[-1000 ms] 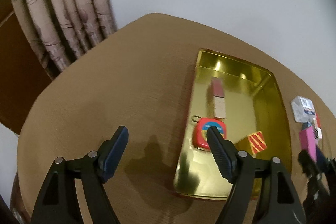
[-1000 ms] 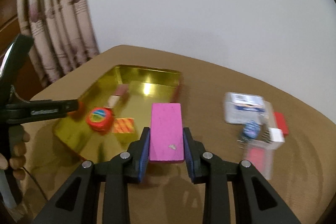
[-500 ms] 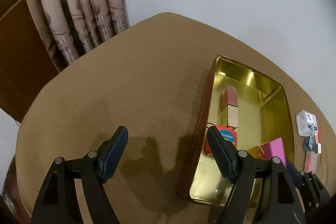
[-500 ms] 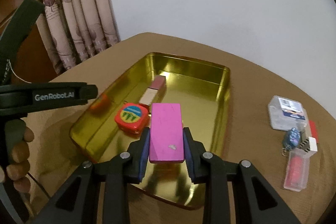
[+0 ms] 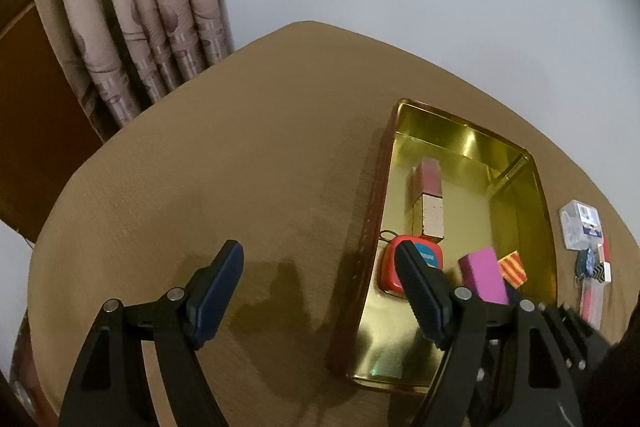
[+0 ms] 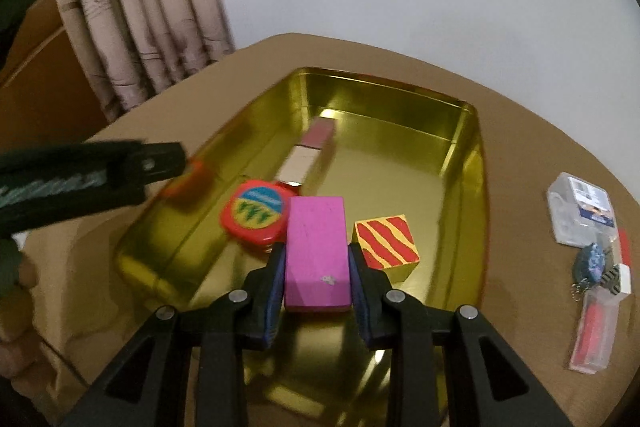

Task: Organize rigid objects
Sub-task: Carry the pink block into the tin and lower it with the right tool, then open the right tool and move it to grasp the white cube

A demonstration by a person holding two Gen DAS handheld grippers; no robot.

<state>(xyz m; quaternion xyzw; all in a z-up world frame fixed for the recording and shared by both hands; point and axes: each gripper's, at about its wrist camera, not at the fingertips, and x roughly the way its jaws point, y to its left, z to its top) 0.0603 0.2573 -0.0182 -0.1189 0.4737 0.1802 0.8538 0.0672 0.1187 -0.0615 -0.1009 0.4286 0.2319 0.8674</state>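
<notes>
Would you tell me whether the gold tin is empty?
No. The gold tin holds a red tape measure, a striped cube and a long block.

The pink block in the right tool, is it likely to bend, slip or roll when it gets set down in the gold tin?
The pink block looks rigid: its edges stay straight while the right tool is clamped on its sides. Its flat faces should rest without rolling. The painted surface looks smooth, so it may slide a little on the shiny gold tin.

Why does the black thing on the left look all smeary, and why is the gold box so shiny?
Right wrist view: the left gripper is motion-blurred, while the pink block is sharp. Both views: the gold tin mirrors the light as glare.
</notes>
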